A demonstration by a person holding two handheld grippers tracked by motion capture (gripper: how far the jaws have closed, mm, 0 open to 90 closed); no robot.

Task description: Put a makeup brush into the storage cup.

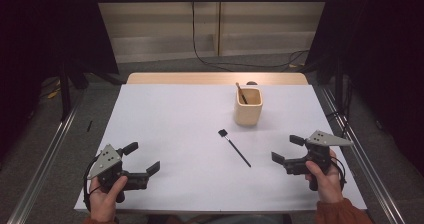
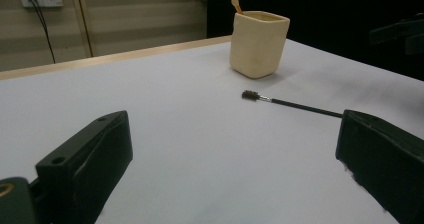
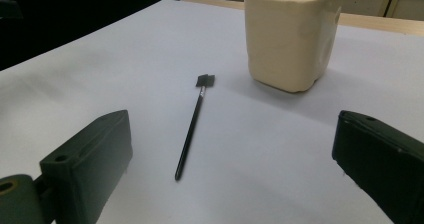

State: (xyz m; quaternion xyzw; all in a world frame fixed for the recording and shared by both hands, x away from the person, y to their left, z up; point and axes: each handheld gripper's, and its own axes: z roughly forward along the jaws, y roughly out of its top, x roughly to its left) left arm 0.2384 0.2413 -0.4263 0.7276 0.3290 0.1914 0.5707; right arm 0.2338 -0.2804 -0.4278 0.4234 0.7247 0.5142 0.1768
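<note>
A thin black brush [image 1: 234, 147] [image 2: 292, 104] [image 3: 192, 126] lies flat on the white table [image 1: 180, 124], its flat head toward the far side. Behind it stands a cream square cup [image 1: 248, 105] [image 2: 258, 43] [image 3: 291, 36] with a wooden-handled brush [image 1: 241, 92] leaning inside. My left gripper [image 1: 141, 158] [image 2: 235, 169] rests at the near left, open, nothing between its jaws. My right gripper [image 1: 287, 149] [image 3: 232, 169] sits at the near right, open and empty, with the black brush lying a short way ahead of its jaws.
The white sheet covers a wooden tabletop whose far edge [image 1: 215, 78] shows behind the cup. Metal rails [image 1: 45, 154] run along both sides of the table. A black cable [image 1: 210, 59] trails on the floor beyond.
</note>
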